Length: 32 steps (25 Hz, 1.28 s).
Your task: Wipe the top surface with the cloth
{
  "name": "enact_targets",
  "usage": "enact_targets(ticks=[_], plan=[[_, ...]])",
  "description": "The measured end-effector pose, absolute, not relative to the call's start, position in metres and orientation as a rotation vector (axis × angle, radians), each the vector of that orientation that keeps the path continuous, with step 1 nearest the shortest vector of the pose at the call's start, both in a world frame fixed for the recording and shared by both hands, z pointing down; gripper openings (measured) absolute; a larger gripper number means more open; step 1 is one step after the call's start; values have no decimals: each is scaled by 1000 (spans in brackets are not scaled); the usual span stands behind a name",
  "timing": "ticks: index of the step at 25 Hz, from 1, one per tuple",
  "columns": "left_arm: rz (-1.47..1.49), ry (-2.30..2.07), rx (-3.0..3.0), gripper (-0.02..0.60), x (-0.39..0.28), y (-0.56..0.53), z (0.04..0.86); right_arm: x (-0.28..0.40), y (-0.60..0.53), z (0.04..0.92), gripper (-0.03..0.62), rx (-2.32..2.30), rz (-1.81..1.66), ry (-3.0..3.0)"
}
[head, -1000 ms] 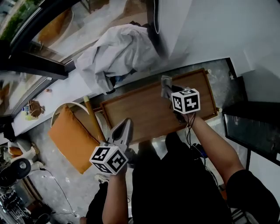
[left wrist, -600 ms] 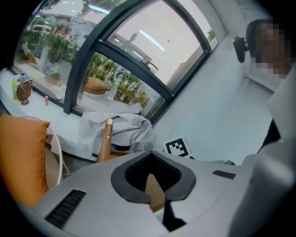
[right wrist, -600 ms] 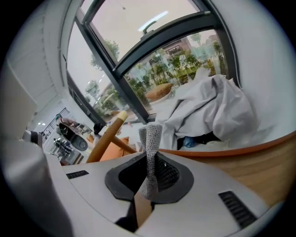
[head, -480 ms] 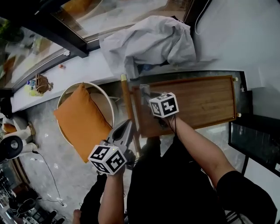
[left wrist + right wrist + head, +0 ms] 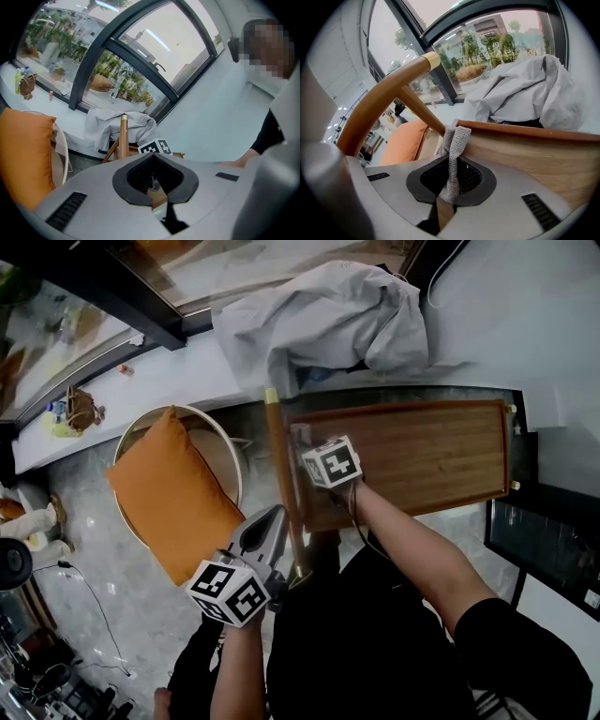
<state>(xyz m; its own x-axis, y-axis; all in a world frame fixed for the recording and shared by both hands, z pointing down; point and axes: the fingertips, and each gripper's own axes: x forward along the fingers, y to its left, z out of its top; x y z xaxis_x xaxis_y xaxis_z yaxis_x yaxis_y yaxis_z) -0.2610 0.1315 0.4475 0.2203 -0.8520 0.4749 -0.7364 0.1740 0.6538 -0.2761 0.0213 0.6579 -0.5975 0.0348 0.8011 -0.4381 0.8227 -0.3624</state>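
At the left end of the top surface (image 5: 422,460), the right hand-held gripper (image 5: 446,194) clamps the cloth (image 5: 455,140) pointing forward.

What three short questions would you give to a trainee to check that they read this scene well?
1. True or false: the right claw grips the cloth.
2. In the head view, at which part of the wooden top is the right claw? A. left end B. middle C. right end
3. Fill the gap: the cushion is ____ in colour.

Key: 1 true; 2 A; 3 orange.
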Motion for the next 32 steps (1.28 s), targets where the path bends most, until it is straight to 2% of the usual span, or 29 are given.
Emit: enact_targets(ticks=[4,11,32], plan=[[-149,-1535,1599,11,-258,122,444,-278,19,659,38,282,572,-2133],[-127,-1514,1622,11,-242,102,442,-253,8,659,38,290,594,-2094],[-15,-1385,1731,11,-108,2,435,-102,-95,662,38,411,667,-2052]])
